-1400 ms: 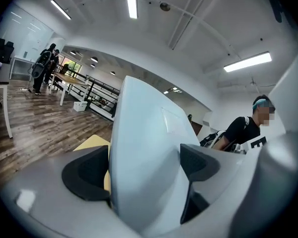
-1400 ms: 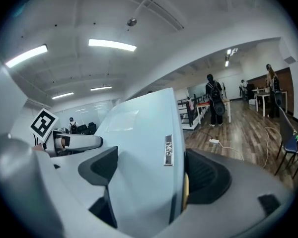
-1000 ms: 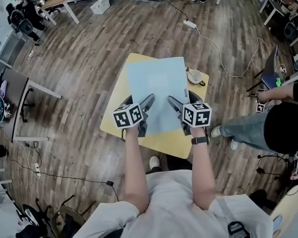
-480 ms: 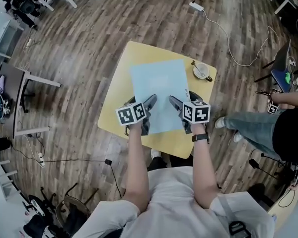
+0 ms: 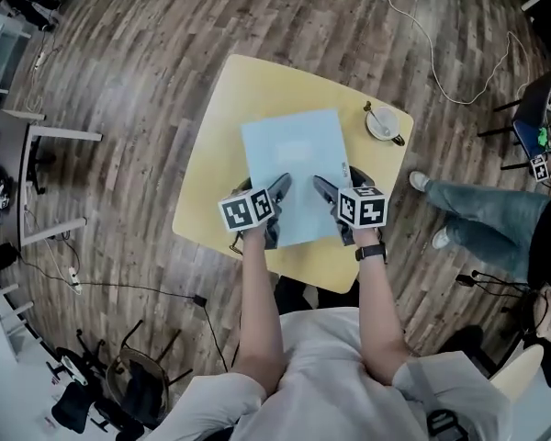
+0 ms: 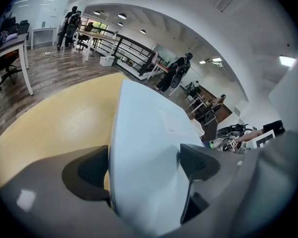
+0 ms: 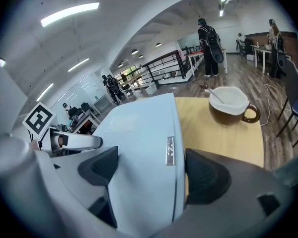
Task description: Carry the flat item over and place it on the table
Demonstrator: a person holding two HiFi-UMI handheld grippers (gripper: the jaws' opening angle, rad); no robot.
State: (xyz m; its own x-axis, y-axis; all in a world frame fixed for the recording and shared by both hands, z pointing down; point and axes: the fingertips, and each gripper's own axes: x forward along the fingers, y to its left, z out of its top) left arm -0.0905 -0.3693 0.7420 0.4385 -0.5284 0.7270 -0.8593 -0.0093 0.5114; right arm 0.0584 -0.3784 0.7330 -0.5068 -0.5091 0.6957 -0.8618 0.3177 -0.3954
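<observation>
Gripping the folder [image 5: 294, 163] over the table [image 5: 219, 136], both grippers closed on it.
I'm pinching its near left corner in my left gripper [image 5: 277, 191] and its near right corner in my right gripper [image 5: 323, 191], jaws narrowed onto the sheet. The folder is lying level above the tabletop's middle; whether it's touching, I cannot tell. A cup [image 5: 383, 124] is sitting beyond, right.

Pale blue folder [image 5: 292, 168] lies flat over the yellow table [image 5: 220, 145].
</observation>
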